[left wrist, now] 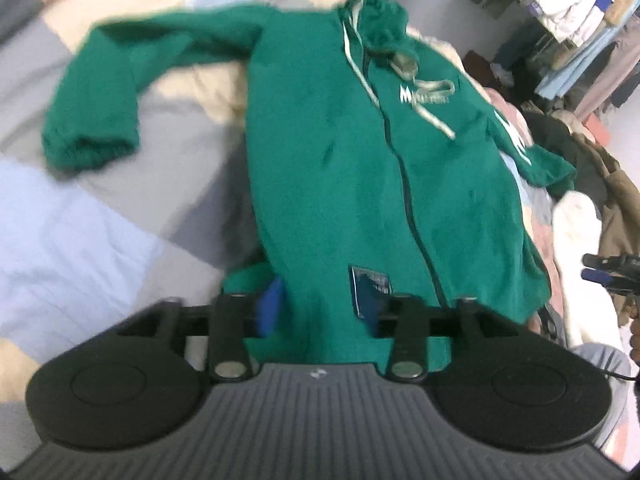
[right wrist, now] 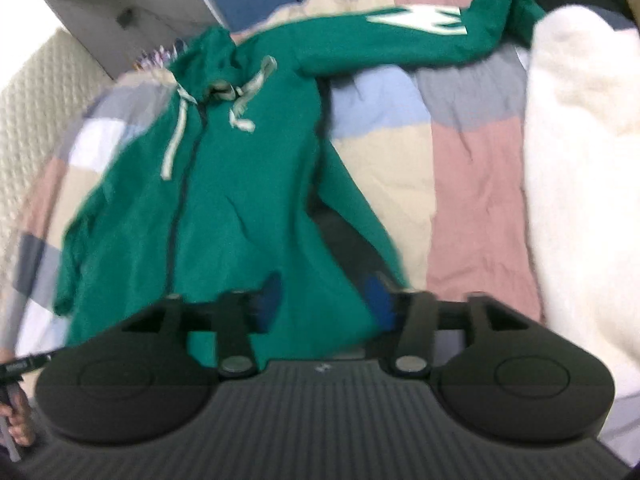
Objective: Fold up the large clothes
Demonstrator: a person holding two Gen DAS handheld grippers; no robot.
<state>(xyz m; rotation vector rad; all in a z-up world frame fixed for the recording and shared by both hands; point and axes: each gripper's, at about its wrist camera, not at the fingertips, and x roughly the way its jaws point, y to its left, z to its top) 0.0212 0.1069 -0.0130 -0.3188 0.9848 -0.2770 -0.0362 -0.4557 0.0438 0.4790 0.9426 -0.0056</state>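
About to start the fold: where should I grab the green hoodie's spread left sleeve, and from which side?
Take the left sleeve at its cuff, coming from the outer, open side over the quilt. The cuff is the free end, bent downward clear of the body, so the left gripper can likely pinch it without catching other layers.

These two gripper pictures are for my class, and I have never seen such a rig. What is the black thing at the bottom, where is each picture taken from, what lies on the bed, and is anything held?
A person holds a two-finger tool in each hand, each with a camera looking along its fingers. One picture comes from the left gripper, the other from the right gripper; the black shape is the tool's body. A green hoodie with pale drawstrings lies face up, sleeves spread, on a patchwork quilt. A white fluffy blanket lies beside it. Both grippers stand open over the hoodie's hem; neither pinches the cloth.
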